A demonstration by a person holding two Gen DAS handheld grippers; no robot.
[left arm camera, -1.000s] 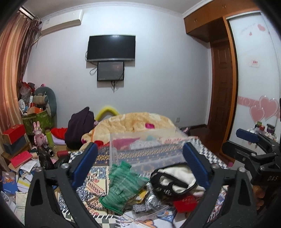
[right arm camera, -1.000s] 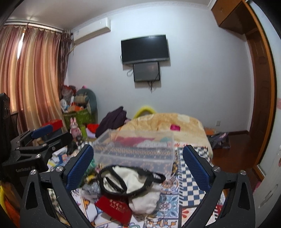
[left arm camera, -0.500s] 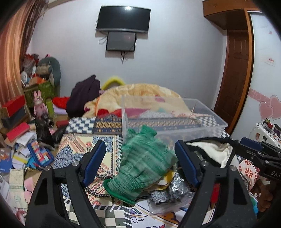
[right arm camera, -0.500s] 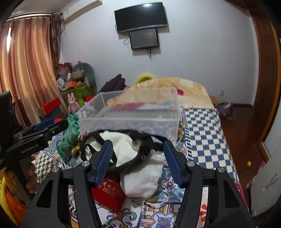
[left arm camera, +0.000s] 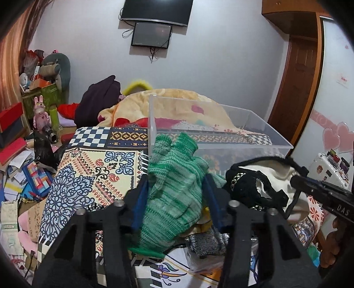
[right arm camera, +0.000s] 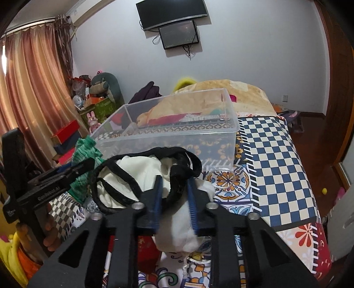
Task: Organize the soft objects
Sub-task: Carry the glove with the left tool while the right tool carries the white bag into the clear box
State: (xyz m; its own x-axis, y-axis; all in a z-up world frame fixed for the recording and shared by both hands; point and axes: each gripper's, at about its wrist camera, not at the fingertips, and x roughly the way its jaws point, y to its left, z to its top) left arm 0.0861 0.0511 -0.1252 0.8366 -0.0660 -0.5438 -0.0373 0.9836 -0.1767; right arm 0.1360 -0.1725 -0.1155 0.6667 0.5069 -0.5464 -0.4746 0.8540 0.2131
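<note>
patterned bedspread point(right arm camera: 276, 155) | clear bin point(right arm camera: 177, 137) | wall TV point(right arm camera: 171, 13) | curtains point(right arm camera: 33, 88)

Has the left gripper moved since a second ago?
Yes. The left gripper has come forward and down toward the clear bin, its fingers closing on the green knit glove.

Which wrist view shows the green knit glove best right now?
The left wrist view: the green knit glove fills the centre, clamped by the left gripper, in front of the clear bin. The right wrist view catches only its edge at far left, behind the left gripper.
</note>
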